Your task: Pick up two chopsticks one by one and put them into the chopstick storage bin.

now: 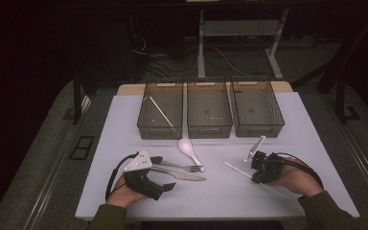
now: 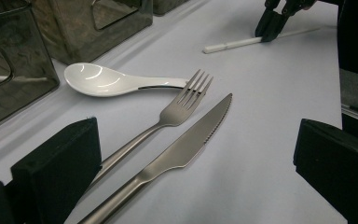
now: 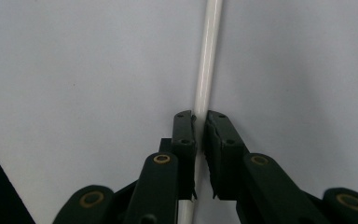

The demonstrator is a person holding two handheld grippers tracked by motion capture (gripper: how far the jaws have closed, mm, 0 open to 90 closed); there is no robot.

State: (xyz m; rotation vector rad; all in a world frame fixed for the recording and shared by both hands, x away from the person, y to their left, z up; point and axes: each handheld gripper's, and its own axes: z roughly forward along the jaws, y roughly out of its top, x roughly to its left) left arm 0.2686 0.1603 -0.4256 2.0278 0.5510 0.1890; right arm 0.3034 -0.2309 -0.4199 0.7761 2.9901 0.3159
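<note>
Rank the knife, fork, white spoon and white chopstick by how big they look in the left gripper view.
1. Knife and fork: alike, both cut off beside the near jaw, so unranked.
2. White spoon.
3. White chopstick: looks smallest, but it lies farthest away.

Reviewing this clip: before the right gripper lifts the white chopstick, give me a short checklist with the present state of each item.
1. Right gripper closed on the white chopstick: ok, the jaws pinch it from both sides.
2. Chopstick centred between the jaws: ok in the right gripper view.
3. Grip near the stick's middle: ok, in the high view it sticks out both ways from the gripper.
4. Lift path clear: ok, the white spoon, fork and knife lie well to the left of it.
5. Target bin ready: ok, the left bin already holds a matching chopstick.
6. Left gripper out of the way: ok, open and resting by the fork and knife handles.
</note>
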